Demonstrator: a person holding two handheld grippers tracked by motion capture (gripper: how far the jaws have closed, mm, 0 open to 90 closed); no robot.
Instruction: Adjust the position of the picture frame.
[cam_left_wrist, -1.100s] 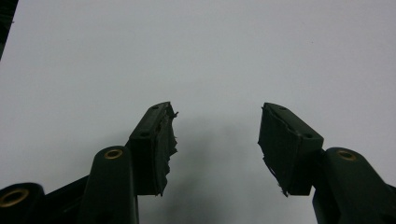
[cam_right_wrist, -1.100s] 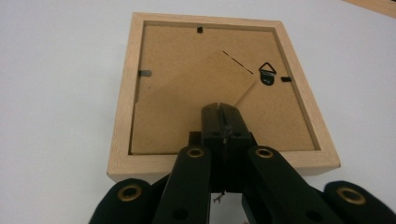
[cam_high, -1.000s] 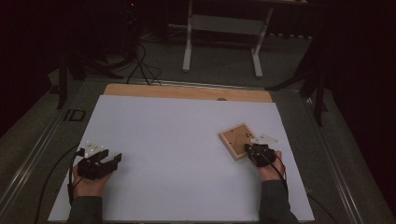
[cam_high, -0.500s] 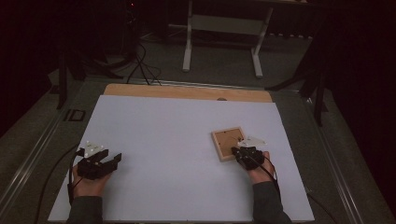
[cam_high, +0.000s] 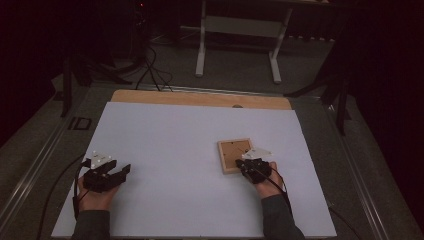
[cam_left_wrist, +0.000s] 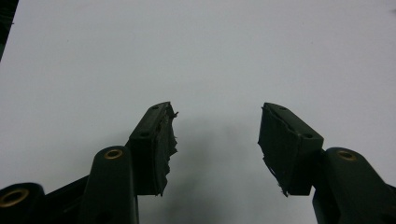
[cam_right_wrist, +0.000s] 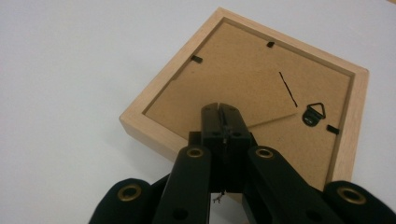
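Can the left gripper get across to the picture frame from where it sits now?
Probably yes. The left gripper rests with jaws open on the bare white table, and nothing lies between it and the picture frame. The right gripper, jaws shut, sits at the frame's near right corner, so come in from the left side.

Picture frame (cam_right_wrist: 261, 93) near corner hidden behind right claw (cam_right_wrist: 223, 112), its face turned down, unseen

On the white sheet (cam_high: 190, 150) the picture frame (cam_high: 233, 155) lies at four o'clock of centre, right gripper (cam_high: 248, 167) at its five o'clock corner, left gripper (cam_high: 122, 172) at eight o'clock
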